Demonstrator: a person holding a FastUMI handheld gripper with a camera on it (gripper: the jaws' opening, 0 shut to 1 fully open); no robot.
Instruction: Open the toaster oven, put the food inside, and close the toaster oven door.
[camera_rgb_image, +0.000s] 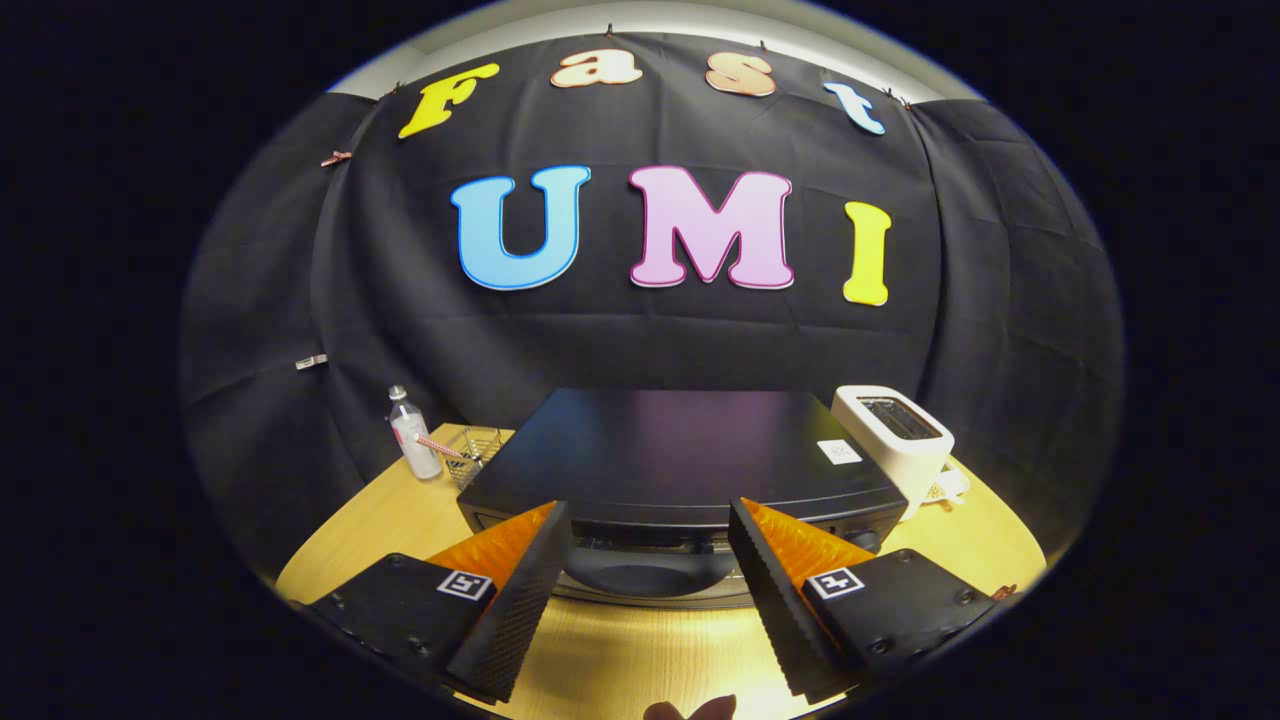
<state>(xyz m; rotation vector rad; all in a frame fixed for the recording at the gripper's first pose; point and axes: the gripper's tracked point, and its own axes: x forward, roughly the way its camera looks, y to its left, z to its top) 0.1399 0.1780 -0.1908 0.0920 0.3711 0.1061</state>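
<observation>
We see the toaster oven (680, 455) sitting on the worktop (620, 660), dark flat top toward us, front face low and just ahead of the tool (650, 525); door looks closed, its handle area (650, 565) showing in the gap between the two fingers; tool is spread wide, released, nothing between the fingers, both fingertips (553, 520) level with the oven's front top edge but we can't tell if they touch it; small white sticker (839, 452) on the oven top near its right rear corner; white pop-up toaster (898, 432) just beside the oven on the right; on the left, a clear bottle (412, 435) and a wire basket (478, 452) near the oven's rear left corner, a striped straw-like stick (440, 446) lying across the basket; black cloth wall (300, 300) behind everything.
</observation>
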